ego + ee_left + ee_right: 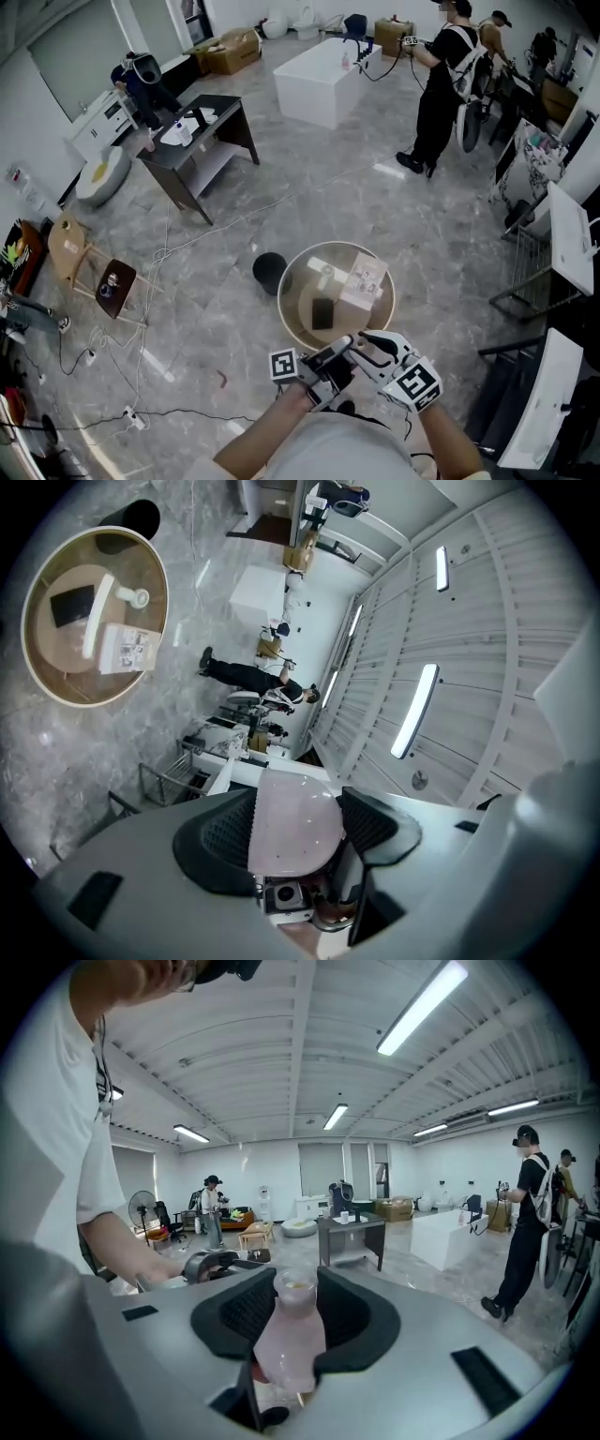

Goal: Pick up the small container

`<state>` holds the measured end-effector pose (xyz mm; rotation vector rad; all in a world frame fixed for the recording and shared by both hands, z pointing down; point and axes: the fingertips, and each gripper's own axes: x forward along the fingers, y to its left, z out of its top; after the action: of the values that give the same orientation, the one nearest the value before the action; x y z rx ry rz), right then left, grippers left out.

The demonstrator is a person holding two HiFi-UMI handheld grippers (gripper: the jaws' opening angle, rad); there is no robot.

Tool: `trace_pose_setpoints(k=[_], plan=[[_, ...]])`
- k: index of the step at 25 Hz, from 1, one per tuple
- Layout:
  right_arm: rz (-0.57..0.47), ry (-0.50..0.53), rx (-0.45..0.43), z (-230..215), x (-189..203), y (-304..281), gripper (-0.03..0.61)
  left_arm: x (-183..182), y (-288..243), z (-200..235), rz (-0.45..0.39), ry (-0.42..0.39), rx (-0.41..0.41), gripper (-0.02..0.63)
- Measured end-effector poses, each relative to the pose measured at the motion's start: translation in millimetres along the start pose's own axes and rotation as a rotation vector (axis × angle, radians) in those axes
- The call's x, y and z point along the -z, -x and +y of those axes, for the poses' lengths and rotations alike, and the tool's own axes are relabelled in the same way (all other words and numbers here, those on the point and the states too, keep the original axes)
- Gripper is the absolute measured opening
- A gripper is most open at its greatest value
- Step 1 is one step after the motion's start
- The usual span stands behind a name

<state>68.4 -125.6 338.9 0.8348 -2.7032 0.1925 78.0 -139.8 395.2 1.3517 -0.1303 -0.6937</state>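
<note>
Right gripper view showed us the right gripper with its pads pressed on the small container, a pale pink bottle whose neck pointed away from the camera. Our left gripper clamped that container's rounded pink side. In the head view, both grippers met close together on our side of the round table, which carried a white box and a dark flat object.

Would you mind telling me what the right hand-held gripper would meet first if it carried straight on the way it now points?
Past the small container in the right hand-held gripper, the way looks free over open floor; the dark desk seems first in line, though depth is unclear.
</note>
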Motion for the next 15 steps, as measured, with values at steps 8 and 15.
trace_pose_setpoints(k=[8,15], plan=[[-0.02,0.032,-0.055,41,0,55,0.15,66,14,-5,-0.061,-0.022,0.01,0.29],[-0.05,0.039,-0.084,80,-4,73,0.15,97,40,-17,-0.073,-0.044,-0.011,0.29]])
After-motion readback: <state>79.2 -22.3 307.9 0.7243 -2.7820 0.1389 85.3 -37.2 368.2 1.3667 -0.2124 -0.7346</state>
